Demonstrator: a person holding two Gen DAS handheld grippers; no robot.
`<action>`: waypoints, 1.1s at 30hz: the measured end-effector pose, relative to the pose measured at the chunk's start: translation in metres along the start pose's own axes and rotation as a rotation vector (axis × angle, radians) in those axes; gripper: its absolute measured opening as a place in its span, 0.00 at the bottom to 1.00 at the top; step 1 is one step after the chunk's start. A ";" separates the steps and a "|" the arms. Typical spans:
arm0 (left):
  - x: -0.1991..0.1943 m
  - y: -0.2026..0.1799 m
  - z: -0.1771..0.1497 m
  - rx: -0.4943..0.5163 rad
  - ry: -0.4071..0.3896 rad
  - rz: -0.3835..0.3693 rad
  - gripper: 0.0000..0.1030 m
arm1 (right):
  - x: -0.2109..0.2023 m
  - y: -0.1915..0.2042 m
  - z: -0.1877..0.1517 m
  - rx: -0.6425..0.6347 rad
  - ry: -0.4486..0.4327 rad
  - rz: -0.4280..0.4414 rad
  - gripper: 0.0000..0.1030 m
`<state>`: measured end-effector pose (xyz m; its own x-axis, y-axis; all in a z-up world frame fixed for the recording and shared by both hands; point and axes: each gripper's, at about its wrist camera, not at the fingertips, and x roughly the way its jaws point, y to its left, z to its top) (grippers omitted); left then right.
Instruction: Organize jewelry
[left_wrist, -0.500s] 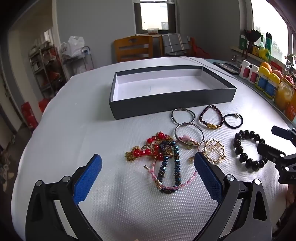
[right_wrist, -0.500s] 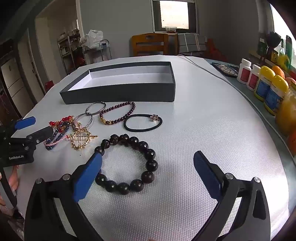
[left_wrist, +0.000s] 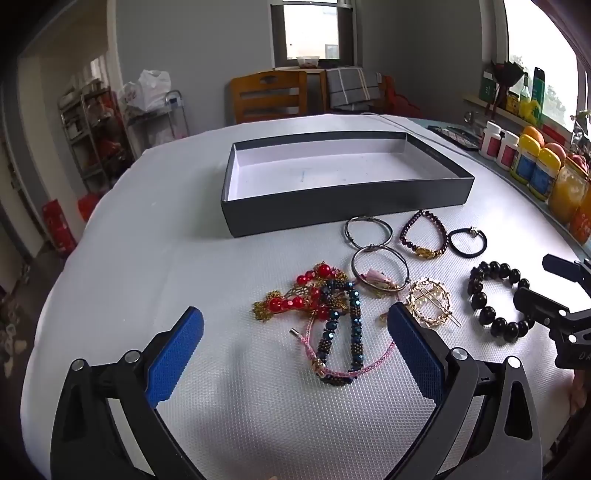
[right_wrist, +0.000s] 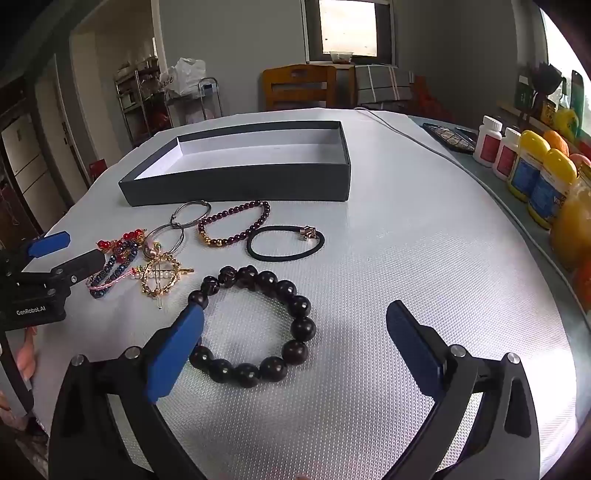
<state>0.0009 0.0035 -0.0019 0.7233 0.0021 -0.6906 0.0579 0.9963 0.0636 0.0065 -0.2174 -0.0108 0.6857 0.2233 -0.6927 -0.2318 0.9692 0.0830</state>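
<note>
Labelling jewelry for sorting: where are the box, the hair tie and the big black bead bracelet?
box (right_wrist: 236, 186), right wrist view, near wall.
hair tie (right_wrist: 258, 254), right wrist view, band.
black bead bracelet (right_wrist: 303, 328), right wrist view, one bead.

white table (left_wrist: 147, 258): dark box (left_wrist: 332, 214), bracelets, black bead bracelet (right_wrist: 258, 325), hair tie (right_wrist: 284, 243).

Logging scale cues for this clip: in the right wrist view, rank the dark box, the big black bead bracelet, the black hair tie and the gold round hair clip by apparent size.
1. Dark box
2. Black bead bracelet, though it lies nearest the camera
3. Black hair tie
4. Gold round hair clip
</note>
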 end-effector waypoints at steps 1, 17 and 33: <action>0.000 0.000 0.000 -0.001 0.000 0.000 0.98 | 0.001 0.003 0.002 -0.002 0.004 -0.003 0.95; 0.004 0.000 0.000 -0.010 0.002 -0.005 0.98 | 0.003 0.005 0.003 -0.007 0.007 -0.009 0.95; -0.001 0.000 0.001 -0.009 0.003 -0.002 0.98 | 0.004 0.007 0.003 -0.013 0.010 -0.025 0.95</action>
<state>0.0009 0.0035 0.0001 0.7212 0.0008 -0.6927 0.0529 0.9970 0.0562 0.0093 -0.2098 -0.0108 0.6845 0.1976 -0.7017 -0.2236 0.9731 0.0559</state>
